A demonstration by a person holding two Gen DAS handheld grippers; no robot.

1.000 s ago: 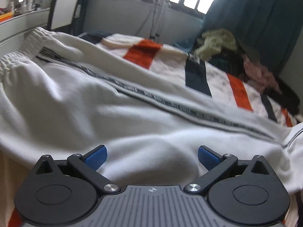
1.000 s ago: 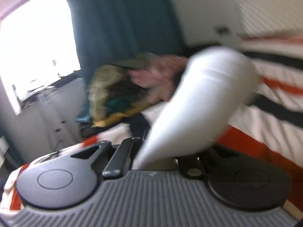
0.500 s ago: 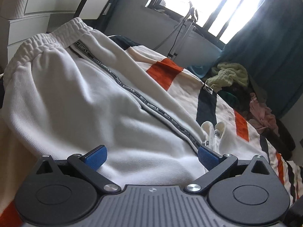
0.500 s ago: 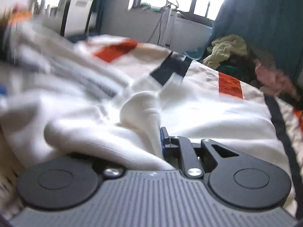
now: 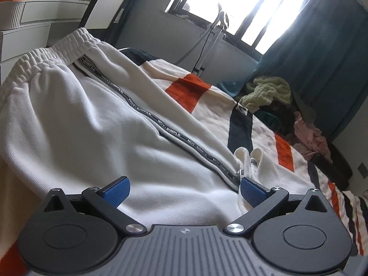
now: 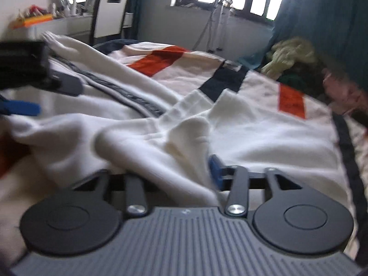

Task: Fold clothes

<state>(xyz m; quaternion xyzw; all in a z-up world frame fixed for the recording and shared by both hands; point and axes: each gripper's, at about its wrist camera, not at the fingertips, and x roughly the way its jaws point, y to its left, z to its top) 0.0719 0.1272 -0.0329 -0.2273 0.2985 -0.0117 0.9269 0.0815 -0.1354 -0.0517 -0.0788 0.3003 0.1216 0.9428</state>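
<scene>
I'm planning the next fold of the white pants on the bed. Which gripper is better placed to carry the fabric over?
Right. The right gripper already appears shut on a bunch of the white pants, while the left gripper is open, its blue pads apart over the cloth, gripping nothing.

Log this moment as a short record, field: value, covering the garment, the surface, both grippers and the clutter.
garment: white trousers, elastic waistband at far left, lettered dark stripe along the leg
surface: bed cover with orange and navy blocks
left gripper: open, blue pads apart over the trousers, holding nothing
right gripper: closed on a fold of the trousers; only one blue pad shows
clutter: pile of clothes at the far end by the dark curtain
view quality: right wrist view blurred
</scene>
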